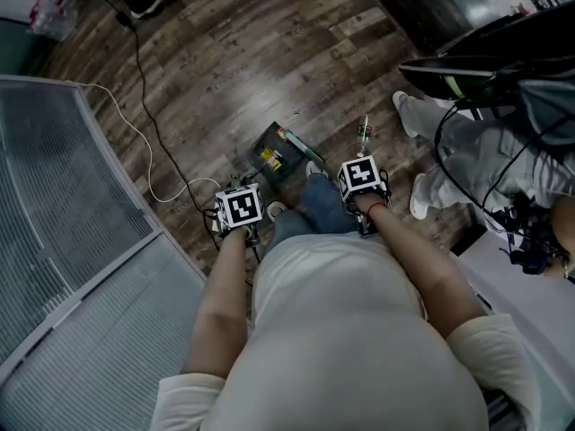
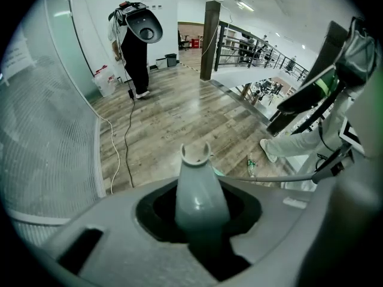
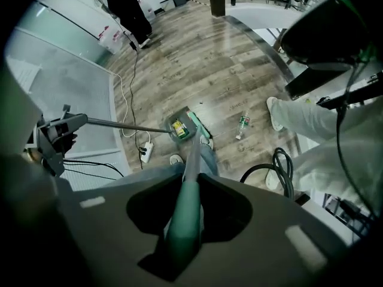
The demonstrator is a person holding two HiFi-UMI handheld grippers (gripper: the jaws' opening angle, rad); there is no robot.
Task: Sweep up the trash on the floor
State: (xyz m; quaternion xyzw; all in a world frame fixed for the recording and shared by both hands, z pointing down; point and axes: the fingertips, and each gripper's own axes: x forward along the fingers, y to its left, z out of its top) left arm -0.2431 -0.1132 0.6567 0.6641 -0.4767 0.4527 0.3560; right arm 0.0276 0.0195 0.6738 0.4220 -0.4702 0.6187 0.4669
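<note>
Broom handle (image 3: 182,220), dustpan handle (image 2: 200,196), bottle (image 3: 242,123), cable (image 2: 125,143), bystander (image 3: 317,127)

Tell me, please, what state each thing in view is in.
Left gripper: shut on the dustpan handle.
Right gripper: shut on the broom handle.
Dustpan: down at the floor, yellow trash inside.
Broom head: down beside the dustpan.
Bottle: lying on the floor, outside the dustpan.
</note>
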